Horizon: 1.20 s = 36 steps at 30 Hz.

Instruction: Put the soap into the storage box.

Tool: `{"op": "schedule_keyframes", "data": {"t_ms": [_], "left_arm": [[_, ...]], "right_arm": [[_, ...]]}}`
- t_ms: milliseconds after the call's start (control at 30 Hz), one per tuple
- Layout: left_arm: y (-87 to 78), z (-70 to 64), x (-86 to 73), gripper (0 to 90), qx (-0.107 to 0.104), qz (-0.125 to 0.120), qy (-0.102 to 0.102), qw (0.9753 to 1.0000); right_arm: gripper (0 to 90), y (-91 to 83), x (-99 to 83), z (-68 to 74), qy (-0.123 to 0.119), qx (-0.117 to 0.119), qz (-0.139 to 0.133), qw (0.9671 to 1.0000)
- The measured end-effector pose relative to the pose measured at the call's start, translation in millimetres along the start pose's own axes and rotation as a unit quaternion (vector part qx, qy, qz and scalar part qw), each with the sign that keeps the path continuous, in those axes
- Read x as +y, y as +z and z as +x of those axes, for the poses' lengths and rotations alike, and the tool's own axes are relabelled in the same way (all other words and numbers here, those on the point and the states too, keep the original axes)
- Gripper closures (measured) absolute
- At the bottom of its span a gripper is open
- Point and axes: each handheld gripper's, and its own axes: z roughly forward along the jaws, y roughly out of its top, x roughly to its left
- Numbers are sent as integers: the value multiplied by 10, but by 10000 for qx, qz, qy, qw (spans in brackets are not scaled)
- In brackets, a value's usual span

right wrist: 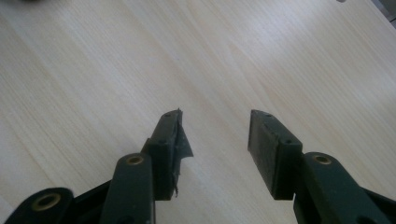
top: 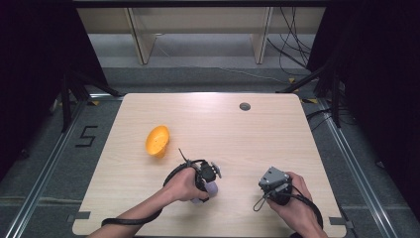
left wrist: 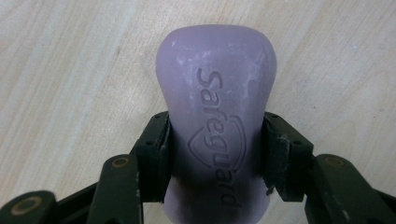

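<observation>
Jaws of the left gripper (left wrist: 215,154) clamp the soap (left wrist: 217,112) mid-table; right gripper (right wrist: 215,140) gapes.

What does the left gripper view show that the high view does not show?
Left gripper view alone: the word "Safeguard" pressed into the purple soap bar, and the left gripper with both jaws pressed against the bar's sides. High view alone: the orange bowl lying tipped on the table, the right gripper, and both hands. Shared: the soap, the left gripper and the light wooden tabletop.
</observation>
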Motion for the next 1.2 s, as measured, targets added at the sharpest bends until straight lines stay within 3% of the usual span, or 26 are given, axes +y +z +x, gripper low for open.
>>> {"op": "schedule_keyframes", "data": {"t_ms": [233, 533, 600, 967, 1200], "left_arm": [[0, -9, -63, 482, 2, -277, -123, 9995], [-28, 0, -129, 486, -15, -438, -158, 9989], [-29, -8, -140, 487, -13, -547, -256, 9982], [-53, -20, -162, 489, -22, -700, -261, 9972], [-89, -21, -171, 489, -32, -867, -371, 9955]], "right_arm": [[553, 1, 0, 0, 2, 0, -1, 10000], [551, -4, 1, -2, 1, 8, -2, 10000], [551, 0, 0, 0, 5, -4, -6, 10000], [551, -1, 0, 0, 3, -7, -7, 10000], [550, -4, 1, -2, -2, 8, -1, 10000]]}}
